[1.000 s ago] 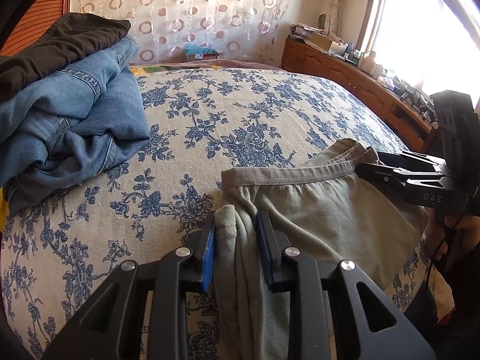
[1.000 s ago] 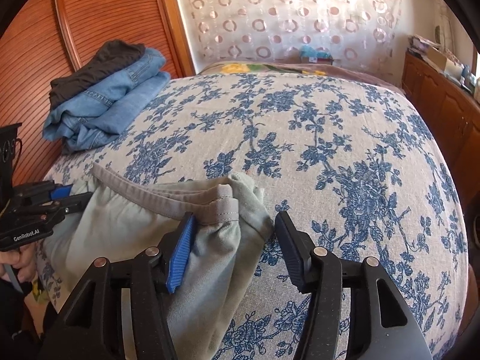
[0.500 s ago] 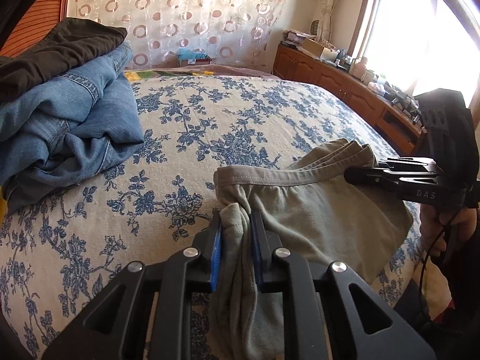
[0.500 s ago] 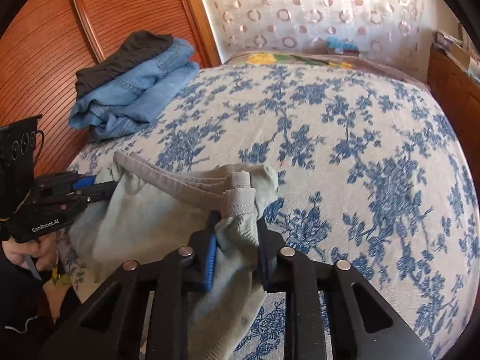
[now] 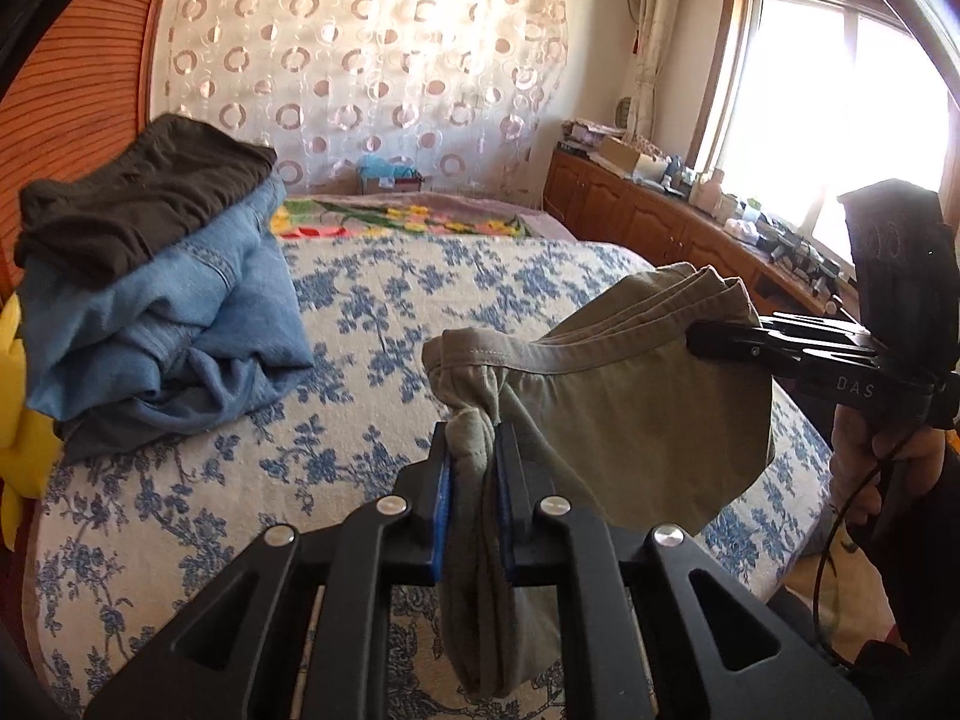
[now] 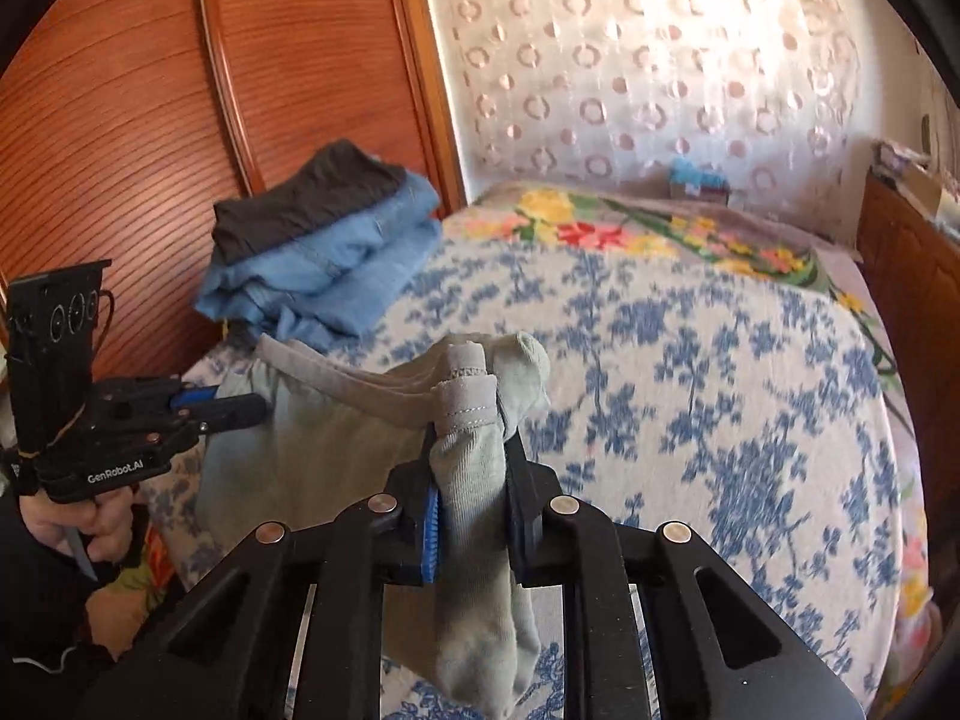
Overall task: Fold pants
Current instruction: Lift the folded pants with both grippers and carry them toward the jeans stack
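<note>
The left gripper (image 5: 472, 468) is clamped on a bunched corner of the olive-grey pants (image 5: 636, 420), its blue-padded fingers (image 5: 442, 516) pressing the cloth from both sides, with a twist of fabric hanging down between them. The right gripper (image 6: 471, 480) is likewise closed on the opposite corner of the waistband (image 6: 384, 381), a gathered fold draping down through its jaws. Between the two tools the waistband runs as a taut, slightly sagging edge, and the body of the pants hangs below it over the near edge of the bed (image 6: 720, 390).

The bed carries a cream spread with blue flowers; its wide middle and right side lie bare out to the far edge, where a bright floral blanket (image 6: 660, 234) crosses it. At the far left corner sits a pile of folded clothes (image 5: 162, 312): blue jeans with a dark garment on top, well apart from the held pants. A ribbed wooden wardrobe (image 6: 120, 120) stands against the left edge; a low wooden cabinet (image 5: 648, 222) runs along the right side under the window.
</note>
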